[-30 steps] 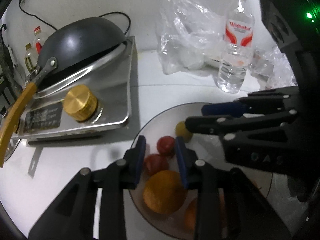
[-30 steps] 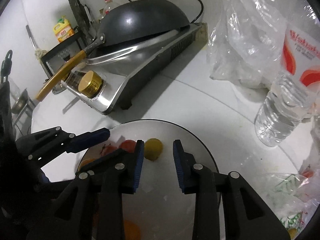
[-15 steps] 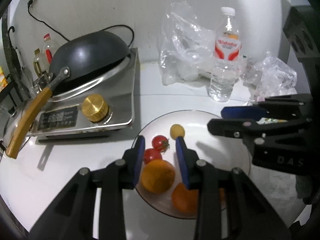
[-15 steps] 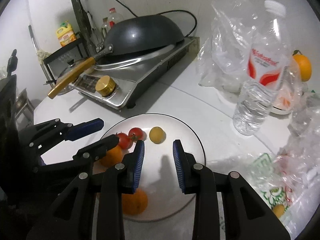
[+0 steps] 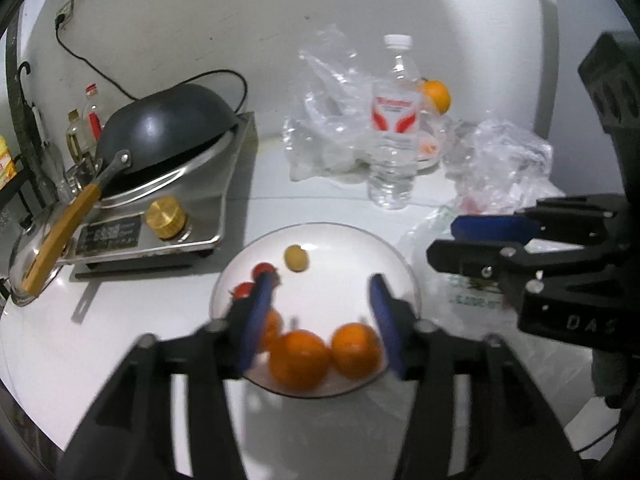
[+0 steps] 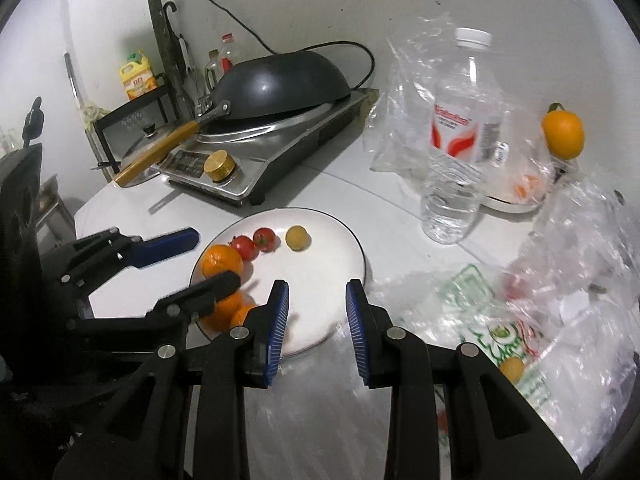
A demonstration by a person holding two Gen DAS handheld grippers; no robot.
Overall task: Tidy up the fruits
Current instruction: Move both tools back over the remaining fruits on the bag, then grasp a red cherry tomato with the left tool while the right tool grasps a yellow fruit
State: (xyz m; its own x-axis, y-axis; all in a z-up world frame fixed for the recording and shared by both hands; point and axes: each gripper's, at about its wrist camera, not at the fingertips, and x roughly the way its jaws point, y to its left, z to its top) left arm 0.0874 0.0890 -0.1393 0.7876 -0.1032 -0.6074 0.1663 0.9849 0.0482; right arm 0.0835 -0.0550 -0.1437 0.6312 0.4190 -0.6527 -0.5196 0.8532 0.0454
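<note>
On the white plate (image 6: 344, 240) already lie oranges (image 5: 298, 356), tomatoes and a yellow fruit, so with our left gripper (image 5: 322, 314) opening empty and right gripper (image 6: 318, 320) part-open and empty, we judge the next move is fetching the orange (image 6: 562, 134) behind the bottle.

left gripper (image 5: 324, 300): black frame | blue jaw pads | silver screws | right gripper (image 6: 318, 312): same, ribbed pads
</note>
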